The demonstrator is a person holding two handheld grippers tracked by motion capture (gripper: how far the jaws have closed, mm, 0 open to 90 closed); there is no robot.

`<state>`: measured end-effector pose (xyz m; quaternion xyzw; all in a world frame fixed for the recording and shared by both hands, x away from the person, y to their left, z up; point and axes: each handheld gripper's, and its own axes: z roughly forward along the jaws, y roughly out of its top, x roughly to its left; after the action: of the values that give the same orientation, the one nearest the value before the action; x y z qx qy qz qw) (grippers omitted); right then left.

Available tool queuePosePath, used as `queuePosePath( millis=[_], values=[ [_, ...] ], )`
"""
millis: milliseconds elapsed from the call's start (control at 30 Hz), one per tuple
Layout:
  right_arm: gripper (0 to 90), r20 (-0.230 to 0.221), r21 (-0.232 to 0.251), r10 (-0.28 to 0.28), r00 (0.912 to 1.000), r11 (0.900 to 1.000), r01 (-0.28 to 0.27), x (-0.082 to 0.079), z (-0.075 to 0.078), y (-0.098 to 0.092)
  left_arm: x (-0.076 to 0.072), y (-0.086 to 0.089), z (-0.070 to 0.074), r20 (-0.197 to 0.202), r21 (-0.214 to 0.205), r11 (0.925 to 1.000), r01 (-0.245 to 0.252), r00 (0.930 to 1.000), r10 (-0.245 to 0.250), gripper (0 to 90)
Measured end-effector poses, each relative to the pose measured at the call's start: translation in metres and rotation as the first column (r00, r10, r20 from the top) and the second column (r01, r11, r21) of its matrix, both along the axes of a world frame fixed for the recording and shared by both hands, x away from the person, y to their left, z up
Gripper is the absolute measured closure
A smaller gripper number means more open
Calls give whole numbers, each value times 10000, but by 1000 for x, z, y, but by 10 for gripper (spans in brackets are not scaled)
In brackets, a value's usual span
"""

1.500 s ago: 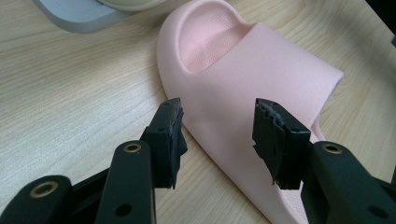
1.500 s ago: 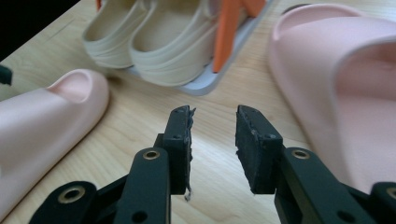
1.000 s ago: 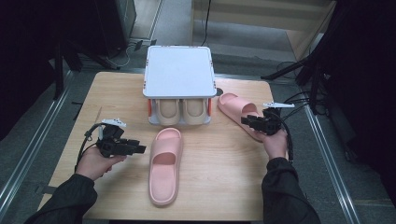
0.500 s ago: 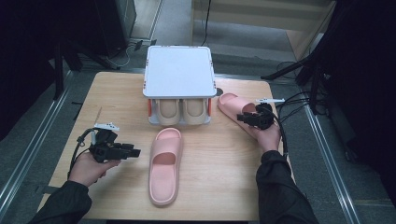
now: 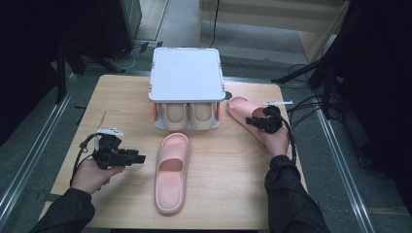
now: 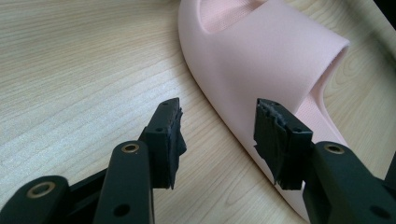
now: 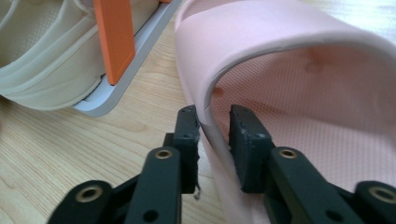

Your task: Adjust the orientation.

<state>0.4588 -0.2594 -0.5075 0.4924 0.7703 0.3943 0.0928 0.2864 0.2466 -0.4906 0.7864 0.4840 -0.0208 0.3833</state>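
Two pink slippers lie on the wooden table [image 5: 121,107]. One pink slipper [image 5: 171,172] lies in the middle near the front, and its strap [image 6: 261,56] fills the upper right of the left gripper view. My left gripper [image 5: 138,158] [image 6: 218,109] points at that slipper's side, open, with only bare table between its jaws. The other pink slipper [image 5: 240,108] [image 7: 303,60] lies to the right of the shoe rack. My right gripper [image 5: 252,121] [image 7: 212,116] has just been closing, and its jaws now pinch that slipper's strap edge.
A shoe rack with a white top [image 5: 186,74] stands at the back centre. Two beige slippers [image 5: 188,116] [image 7: 42,60] sit under it, between orange posts [image 7: 114,37]. Cables [image 5: 306,104] trail off the right side. Bare wood lies left of the rack.
The right hand has slid a little left and down along the right slipper, and its jaws have closed onto the strap edge. The left hand has barely moved.
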Motion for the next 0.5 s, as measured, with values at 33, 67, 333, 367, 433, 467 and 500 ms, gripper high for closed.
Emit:
queuePosePath(
  millis=[33,67,333,367,433,467,500],
  values=[
    [797,68,-26,-9,10000,10000,9,0,2,1,0,0,0,6,-9,10000,-2,10000,2,508],
    [818,195,-110,-19,9998,9999,21,-1,4,2,0,0,0,17,-5,10000,0,10000,0,508],
    [862,623,-563,-145,9980,9983,181,-3,17,6,0,0,0,23,-12,10000,23,10000,-23,507],
    [862,628,-478,-164,9979,9987,194,-4,18,5,0,0,0,34,-10,10000,36,10000,-36,507],
    [862,578,-362,-198,9981,9991,219,-5,20,4,1,-1,1,56,37,10000,14,10000,-15,500],
    [861,569,-302,-199,9982,9993,216,-5,21,3,1,-2,1,99,52,10000,-13,10000,13,494],
    [861,554,-284,-206,9983,9993,222,-6,22,3,2,-2,1,113,22,10000,35,9999,-35,489]
  ],
)
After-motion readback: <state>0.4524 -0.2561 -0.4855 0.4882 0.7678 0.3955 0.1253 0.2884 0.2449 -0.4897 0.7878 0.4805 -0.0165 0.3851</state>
